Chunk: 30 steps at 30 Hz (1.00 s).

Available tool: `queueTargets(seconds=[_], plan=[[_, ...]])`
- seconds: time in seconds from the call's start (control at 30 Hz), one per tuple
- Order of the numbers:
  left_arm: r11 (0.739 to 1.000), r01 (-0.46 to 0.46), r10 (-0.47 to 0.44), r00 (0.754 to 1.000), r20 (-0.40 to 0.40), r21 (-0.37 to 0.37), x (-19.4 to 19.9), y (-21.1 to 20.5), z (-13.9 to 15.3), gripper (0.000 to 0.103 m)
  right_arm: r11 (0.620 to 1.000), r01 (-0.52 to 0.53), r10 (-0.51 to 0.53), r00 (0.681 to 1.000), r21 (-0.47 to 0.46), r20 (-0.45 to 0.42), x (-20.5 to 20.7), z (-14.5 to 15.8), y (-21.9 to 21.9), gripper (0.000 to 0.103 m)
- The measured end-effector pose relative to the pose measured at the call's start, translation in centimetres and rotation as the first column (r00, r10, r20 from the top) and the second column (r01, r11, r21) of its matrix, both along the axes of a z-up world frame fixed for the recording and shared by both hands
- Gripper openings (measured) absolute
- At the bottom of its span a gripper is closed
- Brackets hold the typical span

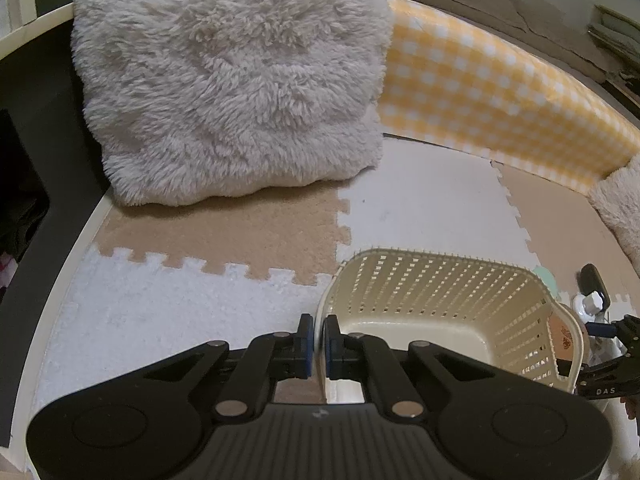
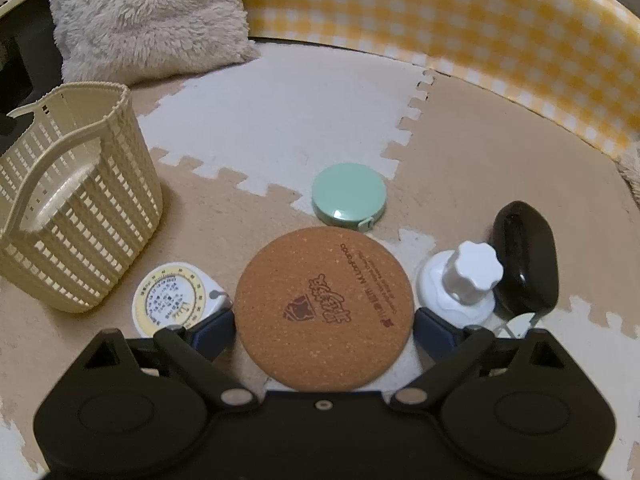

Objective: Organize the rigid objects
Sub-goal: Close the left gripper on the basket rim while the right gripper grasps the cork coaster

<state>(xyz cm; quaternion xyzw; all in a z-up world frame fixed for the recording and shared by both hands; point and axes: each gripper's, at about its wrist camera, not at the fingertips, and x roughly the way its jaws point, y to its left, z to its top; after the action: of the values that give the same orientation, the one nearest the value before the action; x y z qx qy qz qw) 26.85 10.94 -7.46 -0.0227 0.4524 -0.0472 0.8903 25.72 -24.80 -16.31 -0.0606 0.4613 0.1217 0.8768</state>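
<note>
The cream perforated plastic basket (image 1: pixel 448 304) stands upright on the beige-and-white foam puzzle mat (image 1: pixel 248 224). Its lattice walls are intact, with a scalloped handle at the end, and what shows of its inside is bare. The left gripper (image 1: pixel 319 348) is clamped on the basket's near rim, one blue pad on each side of the wall.

The round cork coaster (image 2: pixel 323 311) lies flat on the mat, stamped with a dark red figure and lettering. The right gripper (image 2: pixel 324 330) straddles it with jaws spread wide; I cannot tell whether the pads touch its edge.

Just left of the coaster lies a white round tape measure with a yellow dial (image 2: pixel 176 294). A mint-green round case (image 2: pixel 349 197) lies just beyond it. To the right stand a white bottle with a lobed cap (image 2: pixel 460 280) and a black oval case (image 2: pixel 524 258), touching each other.
</note>
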Motion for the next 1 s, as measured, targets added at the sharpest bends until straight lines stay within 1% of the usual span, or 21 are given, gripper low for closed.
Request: queueTargets(seconds=[0.2, 0.3, 0.4, 0.53, 0.7, 0.8, 0.9, 1.0], plan=[[1.0, 0.01, -0.01, 1.0, 0.004, 0.02, 0.0, -0.2, 0.0, 0.006, 0.996, 0.072, -0.075, 0.996, 0.06, 0.053, -0.5, 2.5, -1.2, 0.097], [1.0, 0.012, -0.012, 1.0, 0.005, 0.021, 0.1, -0.2, 0.0, 0.006, 0.993, 0.086, -0.092, 0.992, 0.08, 0.083, -1.0, 3.8, -1.5, 0.096], [1.0, 0.012, -0.012, 1.0, 0.005, 0.019, 0.0, -0.2, 0.1, 0.006, 0.992, 0.086, -0.094, 0.991, 0.09, 0.095, -1.4, 4.6, -1.3, 0.096], [1.0, 0.013, -0.013, 1.0, 0.005, 0.018, 0.0, -0.2, 0.1, 0.006, 0.995, 0.07, -0.076, 0.993, 0.07, 0.094, -1.9, 4.5, -0.8, 0.096], [1.0, 0.016, -0.016, 1.0, -0.002, 0.021, 0.0, -0.3, -0.1, 0.006, 0.995, 0.054, -0.063, 0.992, 0.084, 0.107, -2.3, 5.2, -0.2, 0.096], [1.0, 0.017, -0.017, 1.0, -0.002, 0.023, 0.0, -0.3, 0.0, 0.006, 0.997, 0.029, -0.034, 0.997, 0.075, 0.072, -2.5, 4.6, 0.3, 0.096], [1.0, 0.018, -0.018, 1.0, -0.002, 0.025, 0.0, -0.3, 0.0, 0.006, 1.0, -0.005, 0.005, 1.0, 0.028, 0.001, -2.5, 3.2, 1.0, 0.097], [1.0, 0.018, -0.018, 1.0, -0.002, 0.025, 0.0, -0.3, -0.1, 0.006, 1.0, -0.024, 0.023, 0.997, -0.006, -0.072, -2.5, 1.8, 1.3, 0.097]])
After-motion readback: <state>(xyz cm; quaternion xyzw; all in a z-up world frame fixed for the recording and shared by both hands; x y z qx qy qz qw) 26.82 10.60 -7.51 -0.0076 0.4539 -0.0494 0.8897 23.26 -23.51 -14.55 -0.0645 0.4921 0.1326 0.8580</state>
